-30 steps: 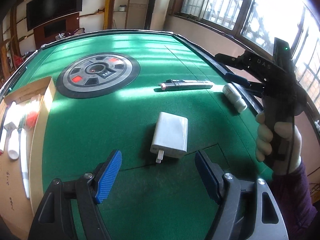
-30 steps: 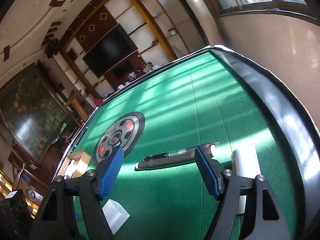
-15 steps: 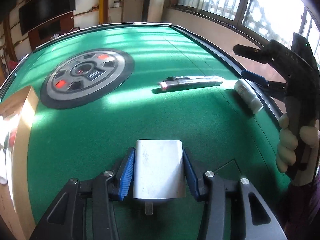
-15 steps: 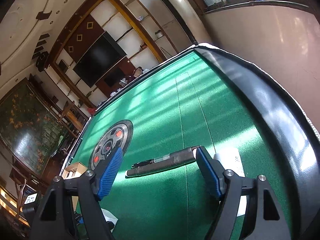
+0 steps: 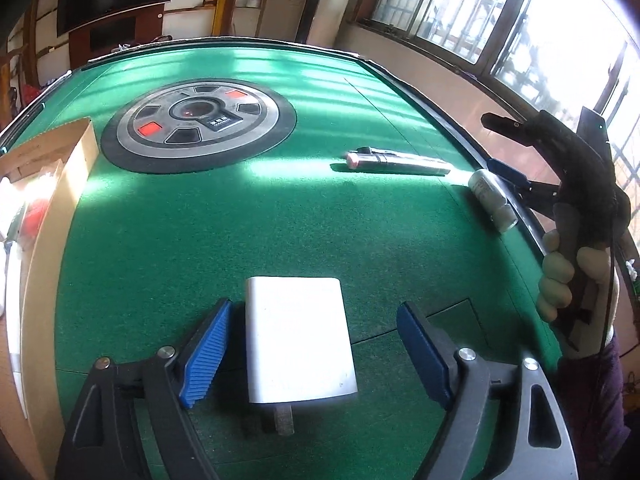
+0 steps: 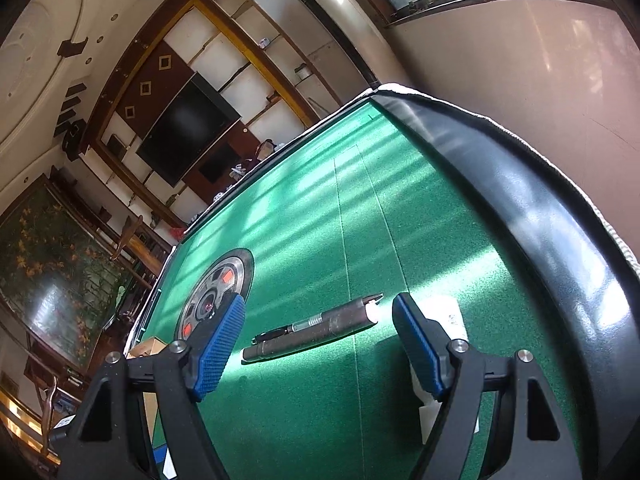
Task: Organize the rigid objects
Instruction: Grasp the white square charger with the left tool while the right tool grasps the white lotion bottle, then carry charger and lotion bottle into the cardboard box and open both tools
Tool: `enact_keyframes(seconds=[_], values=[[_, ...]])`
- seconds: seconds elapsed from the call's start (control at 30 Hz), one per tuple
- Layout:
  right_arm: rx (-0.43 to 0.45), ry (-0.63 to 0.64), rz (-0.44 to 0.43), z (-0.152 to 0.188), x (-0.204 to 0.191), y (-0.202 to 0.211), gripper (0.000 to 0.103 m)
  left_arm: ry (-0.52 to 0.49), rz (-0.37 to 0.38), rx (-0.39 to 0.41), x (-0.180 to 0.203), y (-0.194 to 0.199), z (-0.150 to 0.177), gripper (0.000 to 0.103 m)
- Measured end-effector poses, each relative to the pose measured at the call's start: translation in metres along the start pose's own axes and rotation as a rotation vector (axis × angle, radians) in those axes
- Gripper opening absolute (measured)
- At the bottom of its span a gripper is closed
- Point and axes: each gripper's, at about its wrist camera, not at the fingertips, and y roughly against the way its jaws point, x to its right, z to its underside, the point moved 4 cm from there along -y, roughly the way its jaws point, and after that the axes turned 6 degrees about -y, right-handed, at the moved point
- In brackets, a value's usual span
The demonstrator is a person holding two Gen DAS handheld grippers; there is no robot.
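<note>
Left wrist view: left hand-held gripper (image 5: pixel 314 354) just reopened, wide around white charger (image 5: pixel 298 344), pads apart.

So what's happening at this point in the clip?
A person is tidying a green table with two handheld grippers. The left gripper straddles a white charger; its jaws have just been opening and the pads stand clear of it. The right gripper, open, points at a pen and a small white bottle.

left claw (image 5: pixel 316 354): black frame, blue ribbed pads, silver screws
right claw (image 6: pixel 320 344): black frame, blue textured pads, silver screws
right hand (image 5: pixel 560 276): pale glove
sleeve (image 5: pixel 592 396): dark purple
</note>
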Motion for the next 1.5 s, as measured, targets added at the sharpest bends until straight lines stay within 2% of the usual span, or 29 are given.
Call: enact_keyframes(seconds=[0.1, 0.17, 0.23, 0.27, 0.4, 0.5, 0.7, 0.77, 0.83, 0.87, 0.93, 1.07, 1.13, 1.3, 1.5], values=[[0.034, -0.028, 0.026, -0.003, 0.009, 0.007, 0.076, -0.002, -0.008, 0.001, 0.002, 0.000, 0.000, 0.085], [0.039, -0.066, 0.048, -0.004, 0.017, 0.011, 0.076, 0.004, -0.033, 0.006, 0.000, 0.001, 0.001, 0.078], [0.015, -0.111, 0.073, -0.002, 0.027, 0.015, 0.076, 0.037, -0.054, 0.021, -0.007, 0.005, 0.002, 0.056], [0.005, -0.125, 0.078, -0.001, 0.030, 0.018, 0.076, 0.049, -0.039, 0.025, -0.009, 0.006, 0.004, 0.052], [-0.083, -0.098, 0.157, 0.007, 0.037, 0.020, 0.076, 0.041, -0.013, 0.025, -0.008, 0.006, 0.004, 0.052], [-0.142, 0.007, 0.243, 0.011, 0.032, 0.014, 0.076, 0.037, 0.004, 0.023, -0.007, 0.006, 0.006, 0.052], [-0.193, 0.156, 0.386, 0.019, 0.022, -0.005, 0.073, 0.040, 0.035, 0.029, -0.005, 0.010, 0.011, 0.052], [-0.196, 0.190, 0.415, 0.020, 0.019, -0.011, 0.065, 0.051, 0.049, 0.036, -0.006, 0.012, 0.012, 0.052], [-0.201, 0.217, 0.446, 0.023, 0.018, -0.014, 0.042, 0.062, 0.053, 0.054, -0.008, 0.016, 0.012, 0.052], [-0.208, 0.226, 0.451, 0.025, 0.018, -0.015, 0.035, 0.063, 0.052, 0.065, -0.008, 0.020, 0.013, 0.052], [-0.209, 0.216, 0.430, 0.028, 0.019, -0.011, 0.034, 0.063, 0.040, 0.096, -0.009, 0.032, 0.017, 0.051], [-0.205, 0.185, 0.351, 0.034, 0.013, 0.010, 0.034, 0.124, 0.117, 0.161, -0.020, 0.071, 0.026, 0.050], [-0.200, 0.176, 0.285, 0.037, 0.001, 0.022, 0.034, 0.150, 0.133, 0.208, -0.029, 0.094, 0.029, 0.050], [-0.221, 0.193, 0.096, 0.054, -0.054, 0.036, 0.034, 0.226, 0.137, 0.312, -0.064, 0.144, 0.041, 0.050], [-0.318, 0.267, -0.075, 0.094, -0.134, 0.018, 0.034, 0.302, 0.089, 0.383, -0.113, 0.196, 0.062, 0.050]])
